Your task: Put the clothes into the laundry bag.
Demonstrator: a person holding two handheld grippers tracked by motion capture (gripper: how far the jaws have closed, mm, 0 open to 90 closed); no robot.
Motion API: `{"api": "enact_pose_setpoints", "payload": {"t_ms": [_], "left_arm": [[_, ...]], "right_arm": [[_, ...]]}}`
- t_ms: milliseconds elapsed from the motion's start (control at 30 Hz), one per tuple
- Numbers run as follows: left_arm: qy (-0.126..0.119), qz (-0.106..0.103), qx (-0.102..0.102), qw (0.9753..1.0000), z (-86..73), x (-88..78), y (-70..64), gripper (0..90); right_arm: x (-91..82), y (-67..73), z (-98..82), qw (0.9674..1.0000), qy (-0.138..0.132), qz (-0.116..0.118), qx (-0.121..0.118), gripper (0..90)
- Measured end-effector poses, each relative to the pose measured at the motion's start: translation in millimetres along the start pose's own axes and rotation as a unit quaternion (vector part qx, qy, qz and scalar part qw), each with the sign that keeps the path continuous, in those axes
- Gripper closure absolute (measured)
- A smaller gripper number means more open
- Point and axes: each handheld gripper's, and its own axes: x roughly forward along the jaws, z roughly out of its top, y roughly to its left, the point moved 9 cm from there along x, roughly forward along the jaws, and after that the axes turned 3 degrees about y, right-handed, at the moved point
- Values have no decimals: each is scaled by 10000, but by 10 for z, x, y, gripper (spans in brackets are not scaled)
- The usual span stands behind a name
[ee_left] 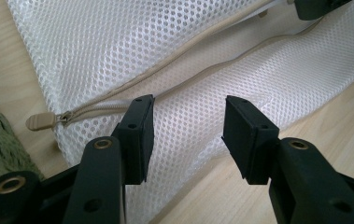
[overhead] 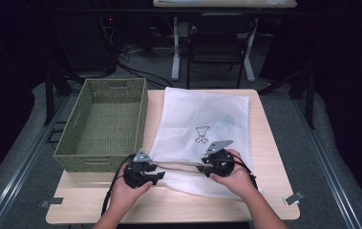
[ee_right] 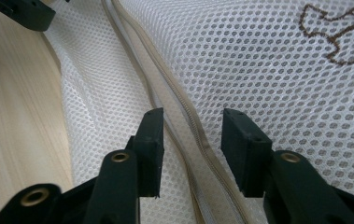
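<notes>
Both hand-held grippers [overhead: 159, 175] [overhead: 201, 168] gape over the white honeycomb-mesh bag's [overhead: 202, 114] beige zipper [ee_left: 118, 105].

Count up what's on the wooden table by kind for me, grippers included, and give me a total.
White mesh laundry bag: 1
Green woven basket: 1
Hand-held grippers: 2, the left gripper and the right gripper, both with jaws open over the bag's zipper
Total: 4
</notes>
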Motion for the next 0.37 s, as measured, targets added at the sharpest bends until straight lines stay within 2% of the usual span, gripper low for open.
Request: {"api": "enact_pose_setpoints", "payload": {"t_ms": [133,367], "left_arm": [[0,10,23,10000,-15,-43,2,524],[-64,33,-3,10000,1,-72,-7,513]], "right_arm": [[-49,40,61,9999,-97,-51,-94,526],[-245,53,194,9987,-380,-256,-229,484]]}}
